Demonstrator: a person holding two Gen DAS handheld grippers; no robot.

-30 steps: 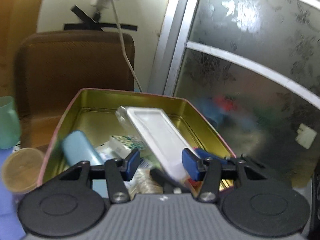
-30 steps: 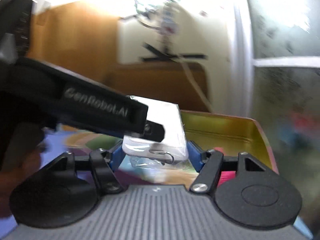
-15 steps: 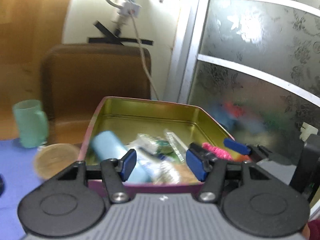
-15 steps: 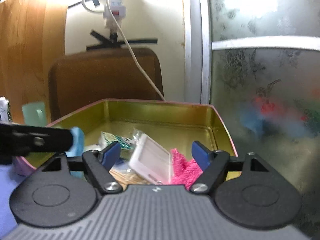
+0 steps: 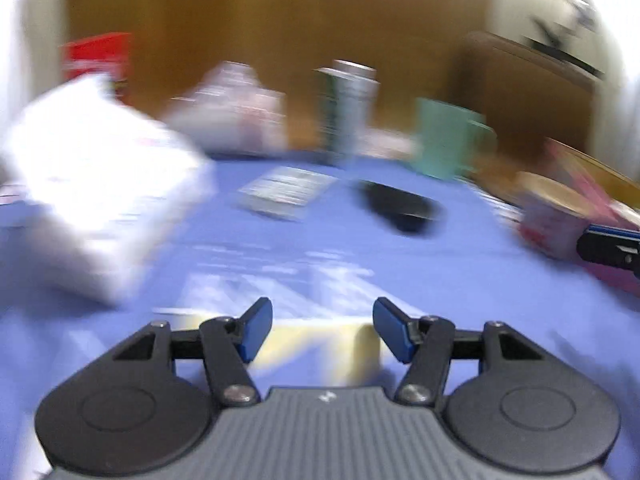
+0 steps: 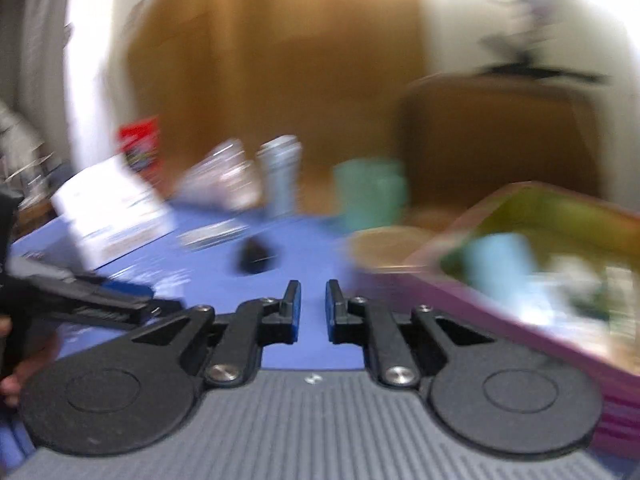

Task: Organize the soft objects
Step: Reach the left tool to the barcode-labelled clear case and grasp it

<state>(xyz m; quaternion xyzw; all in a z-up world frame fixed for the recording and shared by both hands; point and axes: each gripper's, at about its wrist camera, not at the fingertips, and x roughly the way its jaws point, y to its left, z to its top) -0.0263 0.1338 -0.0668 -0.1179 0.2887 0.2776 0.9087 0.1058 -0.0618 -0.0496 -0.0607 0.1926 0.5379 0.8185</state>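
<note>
Both views are motion-blurred. My left gripper (image 5: 322, 330) is open and empty, low over the blue tablecloth (image 5: 320, 256), with a pale yellow thing (image 5: 320, 344) on the cloth just beyond its fingers. My right gripper (image 6: 313, 308) has its jaws nearly together with nothing between them, left of the purple-sided tin (image 6: 500, 312). The tin holds a light blue roll (image 6: 500, 264) and other blurred items. The tin's corner shows at the far right of the left wrist view (image 5: 600, 200). The left gripper shows at the left of the right wrist view (image 6: 80, 300).
On the cloth lie a white box (image 5: 92, 184), a flat silver packet (image 5: 288, 192) and a black object (image 5: 400, 204). A green mug (image 5: 448, 140), a tall can (image 5: 352, 108), a red box (image 5: 96, 60) and a tan round lid (image 6: 384, 244) stand behind.
Both grippers have swung left, away from the tin toward the table. The right gripper's jaws have closed from wide open. The white card case stayed in the tin.
</note>
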